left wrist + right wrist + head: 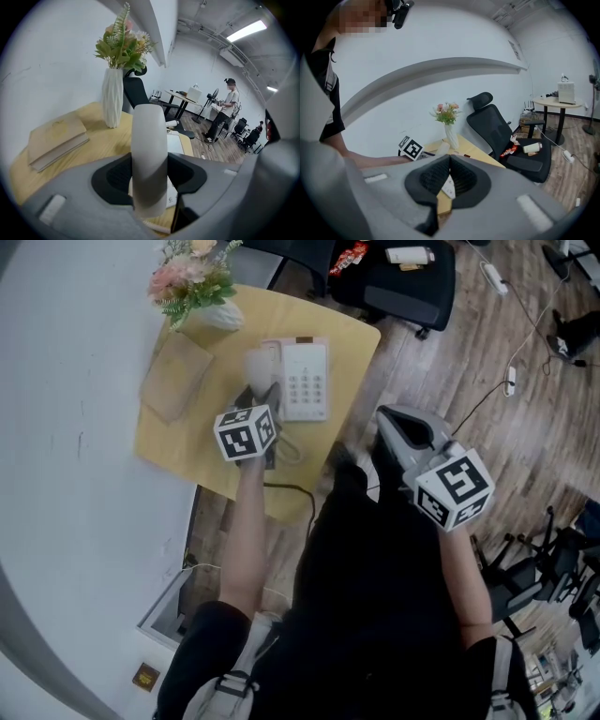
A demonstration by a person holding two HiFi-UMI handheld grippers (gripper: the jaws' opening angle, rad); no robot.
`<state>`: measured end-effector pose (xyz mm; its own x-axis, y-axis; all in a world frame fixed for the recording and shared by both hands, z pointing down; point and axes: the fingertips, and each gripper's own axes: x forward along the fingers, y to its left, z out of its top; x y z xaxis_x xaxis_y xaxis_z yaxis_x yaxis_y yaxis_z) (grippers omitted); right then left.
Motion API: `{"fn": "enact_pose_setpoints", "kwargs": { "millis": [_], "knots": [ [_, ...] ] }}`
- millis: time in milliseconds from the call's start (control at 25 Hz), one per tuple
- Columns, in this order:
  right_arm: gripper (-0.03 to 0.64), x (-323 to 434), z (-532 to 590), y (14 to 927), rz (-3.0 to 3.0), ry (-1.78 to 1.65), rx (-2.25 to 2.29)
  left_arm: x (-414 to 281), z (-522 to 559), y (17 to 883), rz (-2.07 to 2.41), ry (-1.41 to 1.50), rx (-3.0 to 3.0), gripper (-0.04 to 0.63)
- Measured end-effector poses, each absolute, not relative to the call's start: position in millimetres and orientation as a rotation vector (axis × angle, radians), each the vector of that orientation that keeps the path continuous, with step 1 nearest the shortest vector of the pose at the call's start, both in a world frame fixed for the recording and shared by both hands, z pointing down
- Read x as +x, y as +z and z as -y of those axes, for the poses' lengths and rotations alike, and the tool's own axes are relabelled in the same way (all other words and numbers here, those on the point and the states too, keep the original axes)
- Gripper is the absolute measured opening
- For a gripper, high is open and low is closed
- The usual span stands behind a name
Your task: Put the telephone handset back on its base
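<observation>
The white handset (257, 365) hangs over the yellow table (178, 442), just left of the white telephone base (306, 381) with its keypad. My left gripper (262, 390) is shut on the handset; in the left gripper view the handset (149, 154) stands upright between the jaws, with the base (176, 143) behind it. My right gripper (387, 420) is off the table's right edge, near the person's body, shut with nothing in it. In the right gripper view its jaws (449, 172) meet, and the table shows far beyond them.
A white vase of flowers (211, 306) and a tan book (175, 376) occupy the table's far left. A cord (289, 452) trails from the phone toward the front edge. A black office chair (403, 277) with items on it stands behind the table. A wall runs along the left.
</observation>
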<state>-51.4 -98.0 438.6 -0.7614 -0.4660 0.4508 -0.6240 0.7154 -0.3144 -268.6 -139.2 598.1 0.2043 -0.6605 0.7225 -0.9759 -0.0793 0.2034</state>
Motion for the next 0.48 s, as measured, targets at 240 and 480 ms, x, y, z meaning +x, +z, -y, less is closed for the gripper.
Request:
{"fn": "enact_pose_setpoints", "kwargs": {
  "millis": [240, 480],
  "knots": [
    [0.003, -45.0, 101.6, 438.6, 2.581, 0.664, 0.868, -266.6, 147.3, 606.4, 1.529, 0.599, 1.804, 0.221],
    [0.003, -40.2, 102.5, 440.1, 2.573, 0.671, 0.88, -265.9, 150.6, 617.9, 1.527, 0.609, 1.79, 0.222]
  ]
}}
